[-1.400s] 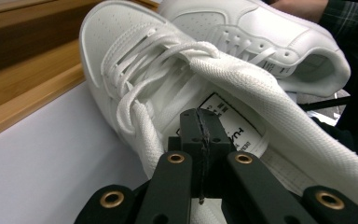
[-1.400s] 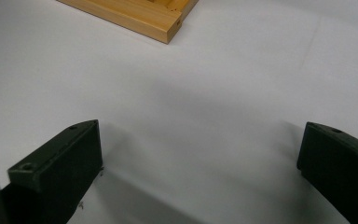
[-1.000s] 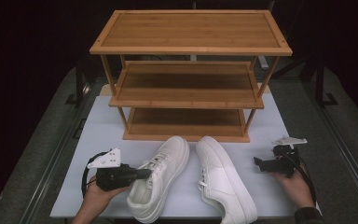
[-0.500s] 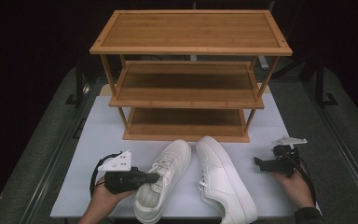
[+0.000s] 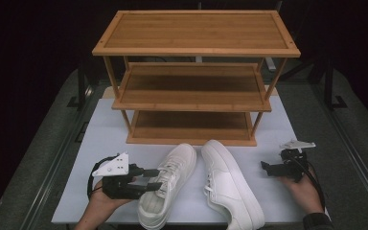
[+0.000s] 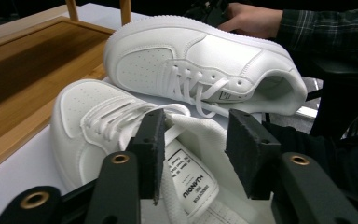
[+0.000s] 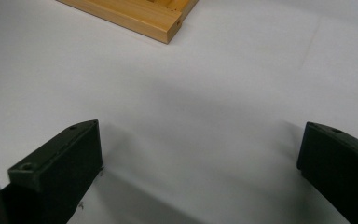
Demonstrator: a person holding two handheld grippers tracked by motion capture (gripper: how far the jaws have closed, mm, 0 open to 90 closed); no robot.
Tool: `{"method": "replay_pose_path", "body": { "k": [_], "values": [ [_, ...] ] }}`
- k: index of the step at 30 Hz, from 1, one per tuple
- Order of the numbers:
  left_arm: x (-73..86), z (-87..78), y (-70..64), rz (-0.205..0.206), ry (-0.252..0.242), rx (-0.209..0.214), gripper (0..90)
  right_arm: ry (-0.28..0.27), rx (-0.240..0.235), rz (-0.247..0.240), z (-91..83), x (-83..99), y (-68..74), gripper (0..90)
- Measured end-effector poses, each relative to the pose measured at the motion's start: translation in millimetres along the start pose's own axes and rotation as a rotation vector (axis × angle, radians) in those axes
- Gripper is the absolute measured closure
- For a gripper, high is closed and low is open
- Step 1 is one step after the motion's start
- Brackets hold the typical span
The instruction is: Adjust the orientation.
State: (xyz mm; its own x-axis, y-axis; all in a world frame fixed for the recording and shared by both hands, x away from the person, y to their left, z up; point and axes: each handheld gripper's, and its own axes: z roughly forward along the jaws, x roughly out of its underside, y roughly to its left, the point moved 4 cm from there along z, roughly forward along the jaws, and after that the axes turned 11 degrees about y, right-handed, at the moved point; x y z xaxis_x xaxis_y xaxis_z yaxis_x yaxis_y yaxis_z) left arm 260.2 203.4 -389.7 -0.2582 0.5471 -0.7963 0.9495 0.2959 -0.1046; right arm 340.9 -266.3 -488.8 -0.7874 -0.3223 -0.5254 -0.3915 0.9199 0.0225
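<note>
Two white sneakers lie side by side on the white tabletop in front of the rack, toes toward it. The left sneaker (image 5: 179, 160) (image 6: 84, 121) has my left gripper (image 5: 154, 178) (image 6: 193, 140) at its opening, open, one jaw on each side of the labelled tongue (image 6: 191, 172). The right sneaker (image 5: 230, 187) (image 6: 182, 60) lies untouched just beside it. My right gripper (image 5: 267, 168) (image 7: 200, 154) hovers low over bare tabletop to the right of that sneaker, open wide and holding nothing.
A three-tier wooden shoe rack (image 5: 191, 96) (image 6: 23, 70) (image 7: 154, 21) stands at the back of the white tabletop (image 5: 100, 139), its shelves bare. Dark floor and metal rails flank the table. The person's right hand (image 6: 251, 18) rests beyond the right sneaker.
My left gripper has moved right onto the left sneaker's opening, and the sneaker's heel has swung to the right. The right gripper and the right sneaker have stayed put.
</note>
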Motion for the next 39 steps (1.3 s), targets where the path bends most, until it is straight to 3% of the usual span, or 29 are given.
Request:
{"method": "replay_pose_path", "body": {
  "k": [4, 6, 8, 15, 22, 26, 36, 39],
  "values": [
    [2.9, 1.2, 7.2, -0.017, 0.027, -0.056, 51.3, 0.000, 0.000, 0.000, 0.0, 0.0, -0.1, 0.0],
    [3.5, 1.9, 8.6, -0.016, 0.032, -0.065, 50.8, 0.000, 0.000, 0.000, 0.0, 0.0, 0.0, 0.0],
    [6.9, 5.6, 12.1, -0.017, 0.064, -0.092, 50.8, 0.000, 0.000, 0.000, 0.0, 0.0, 0.0, 0.0],
    [14.1, 15.0, 17.8, -0.036, 0.100, -0.096, 53.2, 0.000, 0.000, 0.000, 0.0, 0.0, 0.0, 0.0],
    [13.7, 13.3, 16.1, -0.026, 0.111, -0.090, 69.5, 0.000, 0.001, 0.000, 0.0, 0.0, 0.0, 0.0],
    [12.1, 10.8, 15.5, -0.019, 0.134, -0.138, 78.9, 0.000, 0.001, 0.000, 0.0, 0.0, 0.0, 0.0],
    [10.2, 3.1, 24.9, -0.066, 0.097, -0.201, 84.8, 0.000, 0.000, 0.000, 0.0, 0.0, 0.0, 0.0],
    [9.9, -7.0, 29.9, -0.072, 0.082, -0.228, 84.9, 0.000, 0.000, 0.000, 0.0, -0.1, -0.1, 0.0]
  ]
}}
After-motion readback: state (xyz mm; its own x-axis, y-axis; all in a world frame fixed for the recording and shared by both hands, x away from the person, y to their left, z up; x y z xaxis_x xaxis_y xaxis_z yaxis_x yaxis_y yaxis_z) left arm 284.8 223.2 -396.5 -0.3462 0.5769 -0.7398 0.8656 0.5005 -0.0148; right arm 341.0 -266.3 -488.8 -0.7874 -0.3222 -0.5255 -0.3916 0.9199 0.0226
